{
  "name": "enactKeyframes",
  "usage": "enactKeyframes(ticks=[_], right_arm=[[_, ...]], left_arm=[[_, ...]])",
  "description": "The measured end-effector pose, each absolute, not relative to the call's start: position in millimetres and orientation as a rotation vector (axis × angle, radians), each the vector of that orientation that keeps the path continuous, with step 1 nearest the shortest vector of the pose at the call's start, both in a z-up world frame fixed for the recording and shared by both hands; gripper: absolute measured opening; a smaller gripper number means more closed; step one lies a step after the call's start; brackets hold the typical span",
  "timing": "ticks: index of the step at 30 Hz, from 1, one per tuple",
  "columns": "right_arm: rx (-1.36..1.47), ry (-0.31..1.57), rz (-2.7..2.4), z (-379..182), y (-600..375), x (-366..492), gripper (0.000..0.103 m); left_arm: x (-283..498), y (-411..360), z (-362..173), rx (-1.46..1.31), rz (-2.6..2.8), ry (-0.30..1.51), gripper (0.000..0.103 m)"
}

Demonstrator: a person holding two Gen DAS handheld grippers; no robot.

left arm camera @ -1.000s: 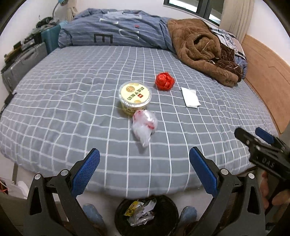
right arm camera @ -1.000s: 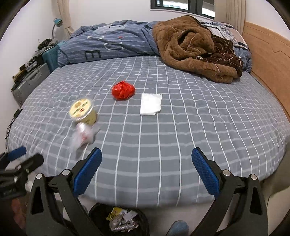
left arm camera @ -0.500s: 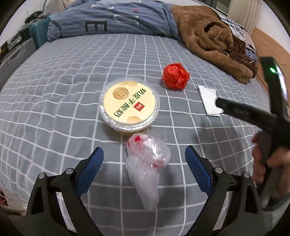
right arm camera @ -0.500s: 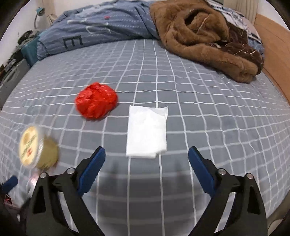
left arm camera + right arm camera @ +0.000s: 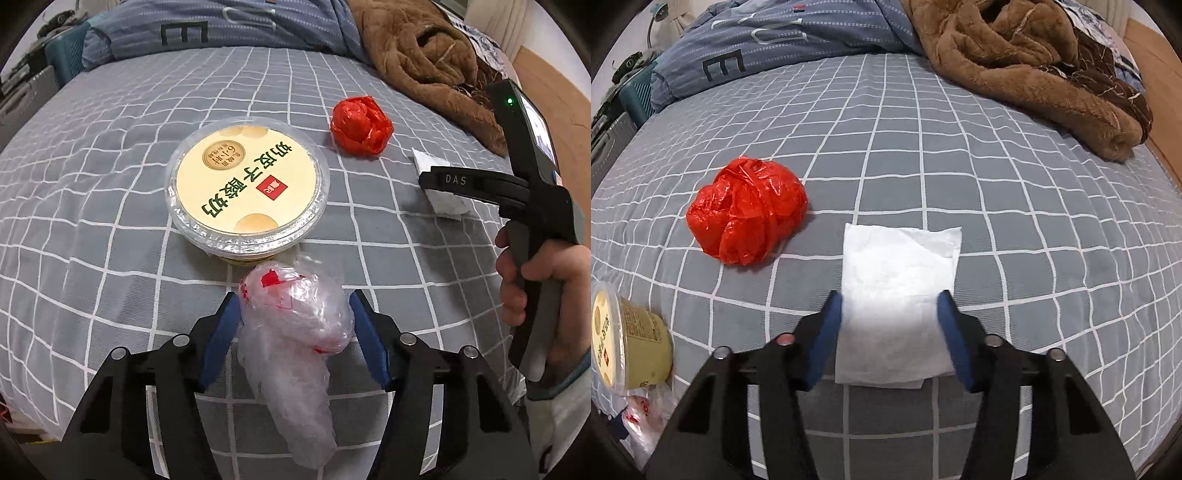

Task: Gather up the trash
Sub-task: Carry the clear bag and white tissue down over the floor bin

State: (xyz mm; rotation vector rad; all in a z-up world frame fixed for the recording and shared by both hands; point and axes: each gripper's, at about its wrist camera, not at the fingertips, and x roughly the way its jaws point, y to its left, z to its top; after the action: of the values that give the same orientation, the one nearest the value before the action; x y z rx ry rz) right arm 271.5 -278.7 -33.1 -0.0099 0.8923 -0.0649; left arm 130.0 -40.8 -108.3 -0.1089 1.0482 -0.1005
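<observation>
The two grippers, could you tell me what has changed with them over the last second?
Both came down from the bed's edge onto the trash. The left gripper now straddles the clear plastic bag, jaws closing; the right gripper straddles the white tissue, jaws closing. Neither item is lifted. The yoghurt tub and red wad lie as before.

The left gripper (image 5: 293, 306) points steeply down, black arms ending in blue pads (image 5: 364, 332). Its jaws are closing around a clear bag (image 5: 295, 339); the left pad touches it, the right pad sits just beside it. The right gripper (image 5: 888, 314) also tilts downward, jaws closing with a white tissue (image 5: 897, 291) between them, both pads at its edges. In the left wrist view, a hand (image 5: 535, 284) wraps the right gripper's grey handle, fingers curled around the grip, with a pale sleeve at the wrist.
</observation>
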Motion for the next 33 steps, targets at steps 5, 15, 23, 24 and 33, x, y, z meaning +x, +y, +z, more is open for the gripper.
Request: enactKeyframes(ticks=[5, 15, 23, 24, 33], right_arm=[[-0.012, 0.908, -0.072, -34.9, -279.9, 273.8, 0.017], [0.012, 0.890, -0.072, -21.8, -285.8, 256.7, 0.006], [0.022, 0.856, -0.065, 2.2, -287.6, 223.3, 0.006], [0.022, 0.851, -0.064, 6.3, -287.2, 216.9, 0.006], [0.007, 0.814, -0.050, 30.0, -276.4, 160.2, 0.006]], left_arm=[[128.2, -38.7, -108.2, -0.121, -0.099, 1.047, 0.058], [117.7, -36.1, -96.3, -0.116, -0.087, 1.034, 0.058], [100.6, -34.3, -74.0, -0.106, -0.063, 1.009, 0.058], [98.0, -33.4, -71.8, -0.106, -0.060, 1.007, 0.058], [66.3, -33.2, -42.9, -0.093, -0.042, 0.985, 0.058]])
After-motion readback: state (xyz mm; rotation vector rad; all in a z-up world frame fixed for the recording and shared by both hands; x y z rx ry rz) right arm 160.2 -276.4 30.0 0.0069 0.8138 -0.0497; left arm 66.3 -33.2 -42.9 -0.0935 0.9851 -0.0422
